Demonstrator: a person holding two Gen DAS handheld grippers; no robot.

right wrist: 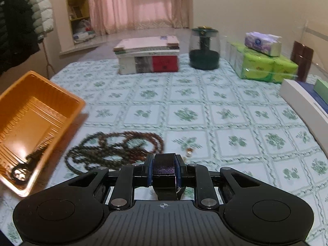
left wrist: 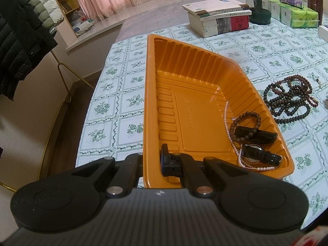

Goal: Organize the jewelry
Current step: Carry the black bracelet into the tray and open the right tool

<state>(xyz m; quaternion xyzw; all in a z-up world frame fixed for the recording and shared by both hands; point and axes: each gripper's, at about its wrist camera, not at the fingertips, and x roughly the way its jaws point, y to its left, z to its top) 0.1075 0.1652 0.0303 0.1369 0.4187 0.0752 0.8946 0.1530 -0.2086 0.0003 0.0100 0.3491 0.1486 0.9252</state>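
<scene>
Pinching a dark woven watch strap (right wrist: pixel 164 167) between its blue-edged pads, the right tool (right wrist: pixel 164 170) risks snagging the tangled wooden bead necklaces (right wrist: pixel 114 149) lying on the desk (right wrist: pixel 225 102) just ahead. The left tool (left wrist: pixel 151 162) is clamped on the thin rim of the ribbed, glossy orange plastic tray (left wrist: pixel 184 65), which could flex or tip and spill the pearl strand (left wrist: pixel 229 127), bead bracelet (left wrist: pixel 246 127) and watch (left wrist: pixel 260 155) resting in its near corner.

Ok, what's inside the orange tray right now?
In the orange tray: a brown bead bracelet, a pearl strand and two black watches. The bracelet overlaps one watch, hiding part of it. The left gripper clamps the tray's near wall.
</scene>
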